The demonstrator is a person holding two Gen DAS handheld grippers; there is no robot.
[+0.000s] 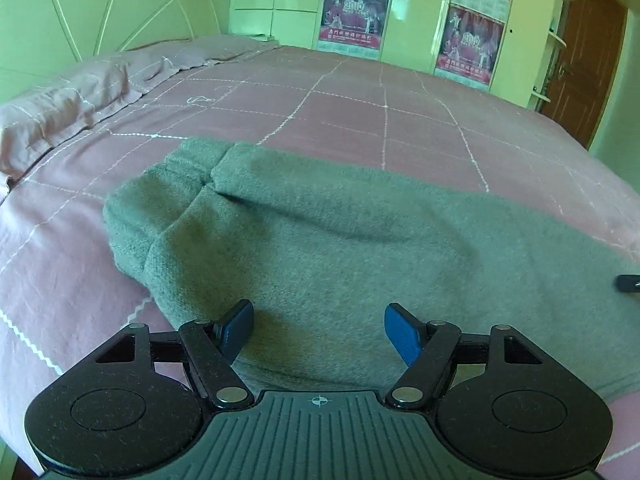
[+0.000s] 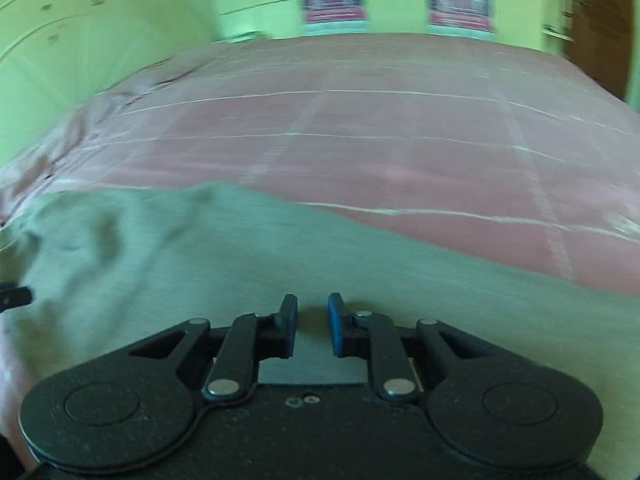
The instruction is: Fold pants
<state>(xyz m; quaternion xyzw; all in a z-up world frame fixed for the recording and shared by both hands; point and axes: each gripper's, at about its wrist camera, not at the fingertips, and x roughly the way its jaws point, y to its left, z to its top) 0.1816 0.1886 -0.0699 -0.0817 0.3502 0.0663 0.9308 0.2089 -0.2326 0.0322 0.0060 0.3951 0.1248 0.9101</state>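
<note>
Grey-green fleece pants (image 1: 320, 240) lie on the pink bed, folded over into a thick band with a rounded end at the left. My left gripper (image 1: 319, 330) is open and empty, its blue pads just above the near edge of the pants. In the right wrist view the pants (image 2: 280, 264) spread across the lower frame, blurred by motion. My right gripper (image 2: 313, 326) hovers over them with a narrow gap between its pads and nothing in it. A dark tip of the other gripper (image 1: 628, 282) shows at the right edge of the left wrist view.
The pink quilted bedspread (image 1: 360, 100) covers the whole bed. Pink pillows (image 1: 80, 96) lie at the far left by the headboard. A pale wardrobe with posters (image 1: 468, 36) and a brown door (image 1: 584, 52) stand beyond the bed.
</note>
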